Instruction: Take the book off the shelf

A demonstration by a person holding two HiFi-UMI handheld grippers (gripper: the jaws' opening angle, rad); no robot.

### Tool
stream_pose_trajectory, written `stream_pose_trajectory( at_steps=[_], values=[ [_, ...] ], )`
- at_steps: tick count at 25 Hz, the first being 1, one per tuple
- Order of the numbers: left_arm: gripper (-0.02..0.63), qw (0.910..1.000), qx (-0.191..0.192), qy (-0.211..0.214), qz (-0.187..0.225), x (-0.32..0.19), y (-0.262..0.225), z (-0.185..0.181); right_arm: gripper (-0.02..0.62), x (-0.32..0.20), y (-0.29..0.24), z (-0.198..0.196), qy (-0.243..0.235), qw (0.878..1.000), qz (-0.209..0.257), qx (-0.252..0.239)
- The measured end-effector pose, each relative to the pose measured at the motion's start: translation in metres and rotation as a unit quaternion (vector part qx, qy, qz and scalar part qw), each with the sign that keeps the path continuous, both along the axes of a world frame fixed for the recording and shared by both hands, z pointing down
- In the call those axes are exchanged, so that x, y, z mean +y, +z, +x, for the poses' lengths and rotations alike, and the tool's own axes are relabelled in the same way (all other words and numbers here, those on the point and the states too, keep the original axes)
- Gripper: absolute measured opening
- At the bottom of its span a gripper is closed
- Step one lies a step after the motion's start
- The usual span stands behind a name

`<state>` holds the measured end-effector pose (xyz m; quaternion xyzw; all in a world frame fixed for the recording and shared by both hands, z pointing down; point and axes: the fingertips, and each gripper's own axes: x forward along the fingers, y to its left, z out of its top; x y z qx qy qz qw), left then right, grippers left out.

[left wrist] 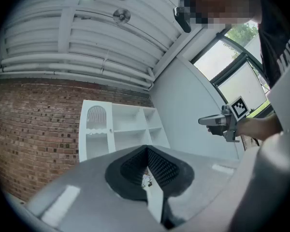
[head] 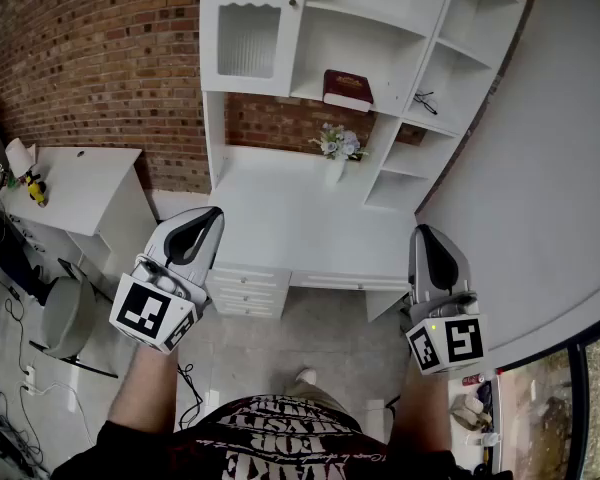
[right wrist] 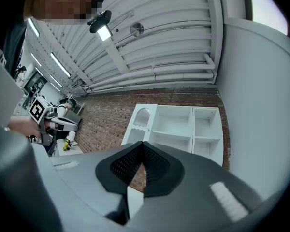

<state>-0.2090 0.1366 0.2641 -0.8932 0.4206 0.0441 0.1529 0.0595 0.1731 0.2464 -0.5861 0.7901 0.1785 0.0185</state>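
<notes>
In the head view, the dark red book (head: 347, 89) lies flat on a board of the white shelf (head: 380, 28), above the table (head: 300, 228) and a vase of flowers (head: 337, 148). The left gripper (head: 212, 214) and right gripper (head: 426, 232) are held low, well apart from it.

In the left gripper view, the fingers (left wrist: 165, 169) are pressed together and hold nothing.

In the right gripper view, the fingers (right wrist: 157, 166) likewise meet with nothing between them, and the shelf stands ahead.

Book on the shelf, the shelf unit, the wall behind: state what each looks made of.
Book: dark red cover, likely cloth or leatherette over board, with pale paper edges.
Shelf unit: smooth white painted wood or laminate; which, unclear.
Wall: bare red-brown brick with visible mortar joints.
</notes>
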Motion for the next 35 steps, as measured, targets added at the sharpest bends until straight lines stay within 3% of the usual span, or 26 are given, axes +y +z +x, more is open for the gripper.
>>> stream_pose_trajectory(
  at_steps=[5, 12, 26, 35],
  values=[
    [0.000, 0.9999, 0.002, 0.000, -0.016, -0.012, 0.008, 0.010, 0.025, -0.011, 0.000, 0.007, -0.007, 1.000, -0.005, -0.004],
    [0.000, 0.9987, -0.019, 0.020, -0.041, -0.052, 0.037, 0.060, 0.025, -0.045, 0.027, 0.055, -0.008, 0.998, -0.035, -0.060],
    [0.000, 0.9976, -0.043, -0.006, -0.054, -0.147, 0.047, 0.133, 0.025, -0.144, 0.052, 0.129, -0.050, 0.992, -0.064, -0.092],
    [0.000, 0.9964, -0.023, -0.027, -0.076, -0.173, 0.044, 0.162, 0.025, -0.177, 0.049, 0.176, -0.078, 0.988, -0.060, -0.120]
  ],
)
